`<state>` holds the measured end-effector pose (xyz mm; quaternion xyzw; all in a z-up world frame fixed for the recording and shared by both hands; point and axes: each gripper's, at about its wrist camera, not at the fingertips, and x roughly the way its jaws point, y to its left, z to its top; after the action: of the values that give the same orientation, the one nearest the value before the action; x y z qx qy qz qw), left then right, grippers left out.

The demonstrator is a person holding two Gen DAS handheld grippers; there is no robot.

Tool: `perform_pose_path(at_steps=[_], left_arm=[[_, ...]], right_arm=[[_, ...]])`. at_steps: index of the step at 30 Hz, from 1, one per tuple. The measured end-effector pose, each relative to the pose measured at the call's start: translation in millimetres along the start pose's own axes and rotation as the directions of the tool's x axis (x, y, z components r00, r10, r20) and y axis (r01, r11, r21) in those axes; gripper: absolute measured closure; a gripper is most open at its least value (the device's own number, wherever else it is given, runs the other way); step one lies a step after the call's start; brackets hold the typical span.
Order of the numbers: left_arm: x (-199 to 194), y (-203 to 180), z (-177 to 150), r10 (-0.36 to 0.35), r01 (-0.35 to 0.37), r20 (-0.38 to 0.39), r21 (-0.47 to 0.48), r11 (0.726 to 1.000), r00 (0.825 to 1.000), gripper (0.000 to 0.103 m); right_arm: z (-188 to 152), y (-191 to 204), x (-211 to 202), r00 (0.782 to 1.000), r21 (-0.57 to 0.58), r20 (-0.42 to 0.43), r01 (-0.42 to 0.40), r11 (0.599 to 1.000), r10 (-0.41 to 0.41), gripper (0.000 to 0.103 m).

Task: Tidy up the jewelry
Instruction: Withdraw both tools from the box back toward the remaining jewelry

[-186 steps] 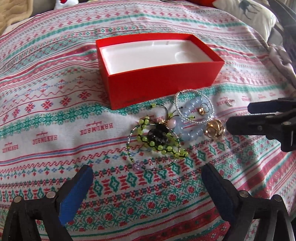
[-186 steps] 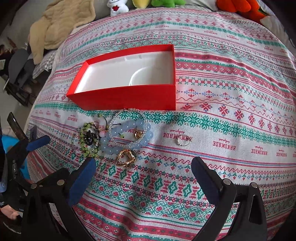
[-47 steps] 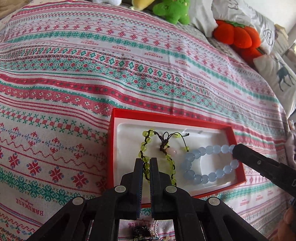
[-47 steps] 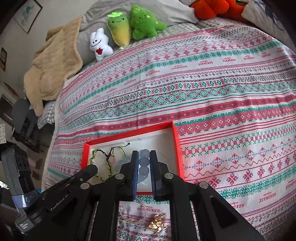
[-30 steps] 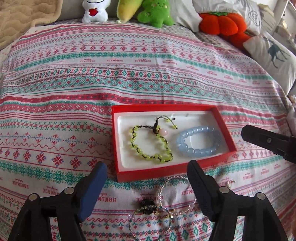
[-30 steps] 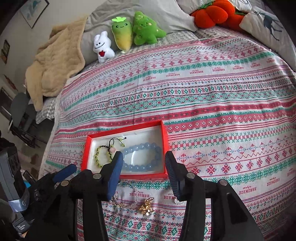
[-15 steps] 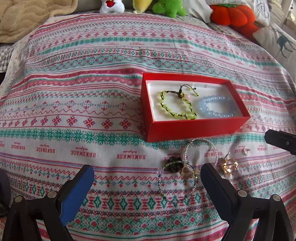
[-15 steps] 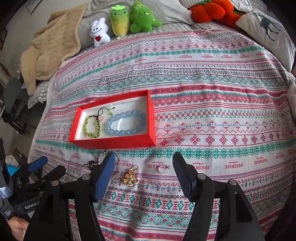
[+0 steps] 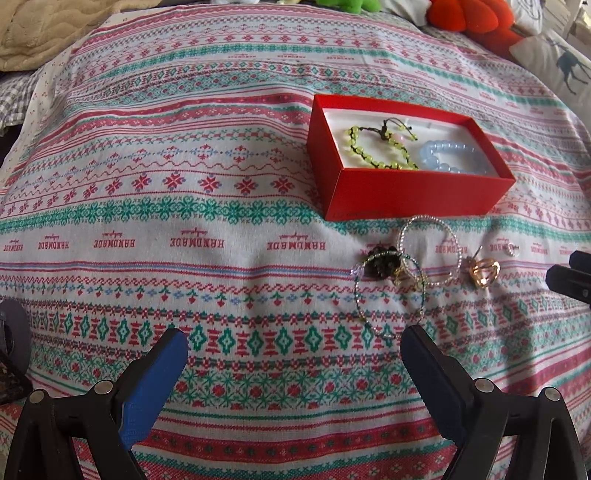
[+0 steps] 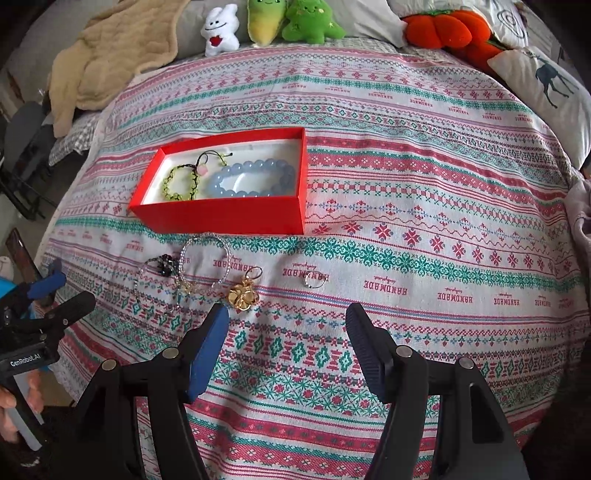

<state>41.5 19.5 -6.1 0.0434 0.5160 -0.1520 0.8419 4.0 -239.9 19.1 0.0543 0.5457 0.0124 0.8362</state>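
Both grippers hang over a bed spread with a patterned cloth [image 10: 406, 184], and neither holds anything. The left gripper [image 9: 293, 350] has its fingers spread wide — blue pad [image 9: 155, 384] on one side, dark pad on the other — with only cloth between them. The right gripper [image 10: 286, 332] is likewise wide open and empty, its tips above the cloth just short of the loose pieces. A red box [image 10: 221, 216] sits on the cloth ahead; inside, on its white lining, lie a green bead bracelet [image 10: 179, 182] toward the left end and a pale blue bead bracelet [image 10: 255, 177] toward the right, just beside each other. In front of the box, on the cloth, the rest lies in a loose cluster: a silver bead bangle [image 9: 430, 254], a thin bangle [image 9: 388, 295] overlapping a dark bead clump [image 9: 380, 260], and a gold heart piece [image 10: 242, 295] — with a small ring [image 10: 314, 280] apart to the right. Plush toys [image 10: 288, 20] and a beige blanket [image 10: 110, 55] lie at the far end of the bed.
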Motion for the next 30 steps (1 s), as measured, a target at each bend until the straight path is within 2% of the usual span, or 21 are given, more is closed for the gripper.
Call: perform_pose_path(at_steps=[8, 16, 21, 25, 28, 30], left_arm=[[16.2, 6.0, -11.7, 0.023, -0.021, -0.050, 0.030, 0.999, 0.998, 0.007], [26.1, 18.0, -16.1, -0.082, 0.083, -0.049, 0.026, 0.996, 0.995, 0.008], [31.2, 16.6, -10.0, -0.153, 0.154, -0.044, 0.015, 0.988, 0.987, 0.023], [33.8, 6.2, -5.1, -0.212, 0.213, -0.037, 0.015, 0.977, 0.977, 0.042], [37.5, -5.6, -2.3, -0.214, 0.215, -0.035, 0.030, 0.976, 0.976, 0.055], [41.2, -13.7, 0.2, -0.208, 0.210, -0.038, 0.043, 0.977, 0.977, 0.057]], right_arm=[[-6.5, 2.8, 15.8, 0.998, -0.026, -0.057, 0.010, 1.000, -0.011, 0.034], [-7.7, -5.5, 24.0, 0.996, 0.001, -0.078, 0.033, 0.999, -0.032, 0.034], [-7.0, -7.8, 27.9, 0.995, 0.009, -0.090, 0.036, 0.999, -0.035, 0.034], [-7.1, -5.6, 30.3, 0.995, 0.009, -0.097, 0.036, 0.999, -0.035, 0.034], [-6.4, -4.1, 33.1, 0.994, 0.010, -0.102, 0.036, 0.999, -0.034, 0.034], [-5.6, -2.8, 34.3, 0.994, 0.011, -0.103, 0.037, 0.999, -0.036, 0.034]])
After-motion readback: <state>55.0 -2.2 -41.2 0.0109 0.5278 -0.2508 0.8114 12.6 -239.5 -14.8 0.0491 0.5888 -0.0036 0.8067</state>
